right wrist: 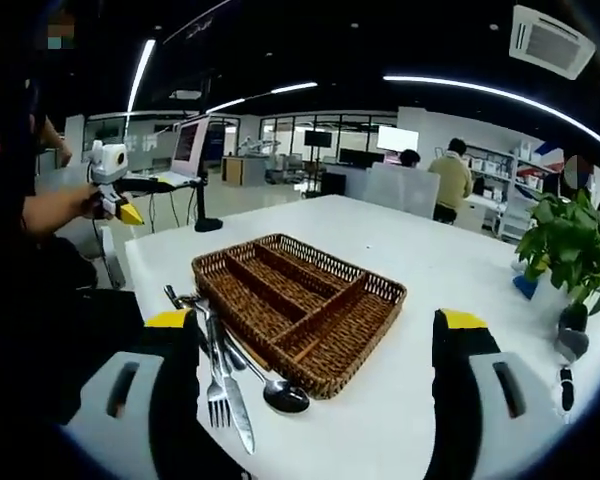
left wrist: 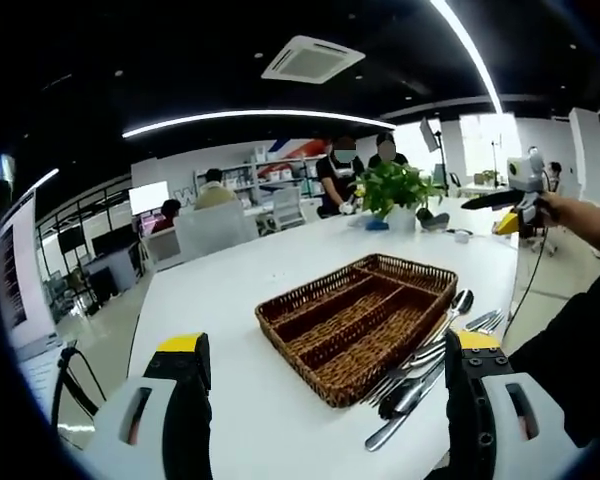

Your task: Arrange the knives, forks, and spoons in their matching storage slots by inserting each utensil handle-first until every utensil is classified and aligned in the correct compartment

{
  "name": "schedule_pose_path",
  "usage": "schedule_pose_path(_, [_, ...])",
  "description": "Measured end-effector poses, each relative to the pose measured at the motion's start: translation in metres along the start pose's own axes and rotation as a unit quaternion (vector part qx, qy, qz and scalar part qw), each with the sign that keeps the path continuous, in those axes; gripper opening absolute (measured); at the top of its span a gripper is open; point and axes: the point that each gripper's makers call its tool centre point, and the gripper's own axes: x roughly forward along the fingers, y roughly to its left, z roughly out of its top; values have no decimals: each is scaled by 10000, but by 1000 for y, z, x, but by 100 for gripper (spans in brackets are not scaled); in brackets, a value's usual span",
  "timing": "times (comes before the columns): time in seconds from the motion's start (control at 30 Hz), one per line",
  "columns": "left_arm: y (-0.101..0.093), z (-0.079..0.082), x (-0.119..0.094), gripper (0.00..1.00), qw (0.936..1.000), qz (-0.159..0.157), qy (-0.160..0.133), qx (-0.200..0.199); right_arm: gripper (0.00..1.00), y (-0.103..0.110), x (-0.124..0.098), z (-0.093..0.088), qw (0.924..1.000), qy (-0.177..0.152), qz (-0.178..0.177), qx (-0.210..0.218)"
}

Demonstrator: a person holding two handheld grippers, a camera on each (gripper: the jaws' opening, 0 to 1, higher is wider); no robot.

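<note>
A loose pile of metal cutlery (right wrist: 225, 365) lies on a white table (right wrist: 450, 270), touching the long side of a wicker cutlery tray (right wrist: 298, 305). The pile holds forks, a spoon and a knife, all overlapping and roughly parallel, their long axes running along the tray's side. In the right gripper view the fork tines, knife tip and spoon bowl (right wrist: 285, 397) point toward the camera, with the handles leading away. In the left gripper view the same pile (left wrist: 425, 370) sits to the right of the tray (left wrist: 355, 320), with a spoon bowl at the far end.

The tray is divided by woven walls into several long slots and one shorter cross compartment, and every compartment looks bare. Sorting has apparently not begun.

The left gripper (left wrist: 330, 395) has its jaws spread wide and holds nothing; its right jaw hangs just above the near end of the pile. The right gripper (right wrist: 315, 375) is likewise spread wide with nothing between the jaws; the pile lies just inside its left jaw. Both grippers hover close above the table. The left gripper seems slightly nearer to the utensils, though either could reach them.

Farther off, a potted green plant (left wrist: 398, 190) stands at the far end of the table. Beyond it is an open office with shelves, desks and several people, under long ceiling light strips.
</note>
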Motion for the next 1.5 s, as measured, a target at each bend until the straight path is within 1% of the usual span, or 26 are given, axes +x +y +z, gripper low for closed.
schedule_pose_path(0.07, [-1,6,0,100,9999,-27,-89,44,100,-1,-4,4,9999,-79,-83,-27])
schedule_pose_path(0.17, [-1,6,0,100,9999,-64,-72,136,100,5,-7,5,9999,-110,-42,-50])
schedule_pose_path(0.23, [0,5,0,100,9999,-71,-74,126,100,0,-6,4,9999,-114,-91,-36])
schedule_pose_path(0.4, [-2,-2,-4,100,9999,-54,-104,89,100,9,-2,3,9998,-185,30,63])
schedule_pose_path(0.5, [-5,-6,-5,100,9999,-54,-118,59,100,16,2,3,9998,-179,-23,-76])
schedule_pose_path(0.57, [-5,-8,-6,100,9999,-69,-123,48,100,19,3,5,9997,-179,43,-144])
schedule_pose_path(0.63, [-4,-10,-6,100,9999,-112,-123,50,100,21,2,8,9998,-169,31,-135])
schedule_pose_path(0.7, [-1,-12,-6,100,9998,-136,-94,51,100,18,-2,13,9995,-260,-85,-172])
schedule_pose_path(0.83, [-2,-10,-7,100,9998,-117,-156,23,99,19,-6,10,9994,-258,-51,-223])
schedule_pose_path(0.9, [-2,-10,-7,100,9998,-76,-181,-1,97,19,-6,6,9996,-168,12,-231])
schedule_pose_path(1.0, [-6,-9,-7,100,9997,-84,-217,-71,91,21,-5,4,9989,-225,83,-394])
schedule_pose_path(1.07, [-10,-9,-5,100,9998,-90,-189,6,90,24,0,-5,9989,-52,247,-388])
schedule_pose_path(1.1, [-12,-9,-4,100,9998,-88,-166,40,90,24,1,-7,9989,-3,268,-391])
schedule_pose_path(1.2, [-16,-9,-5,100,9998,-134,-133,79,87,28,4,-9,9985,39,309,-458])
schedule_pose_path(1.27, [-15,-10,-6,100,9998,-126,-100,114,87,36,7,-10,9982,64,455,-397])
schedule_pose_path(1.4, [-15,-8,-8,100,9998,-122,-104,121,85,44,10,-10,9973,121,500,-533])
schedule_pose_path(1.5, [-15,-6,-10,100,9997,-113,-150,123,81,59,12,-10,9953,53,796,-549])
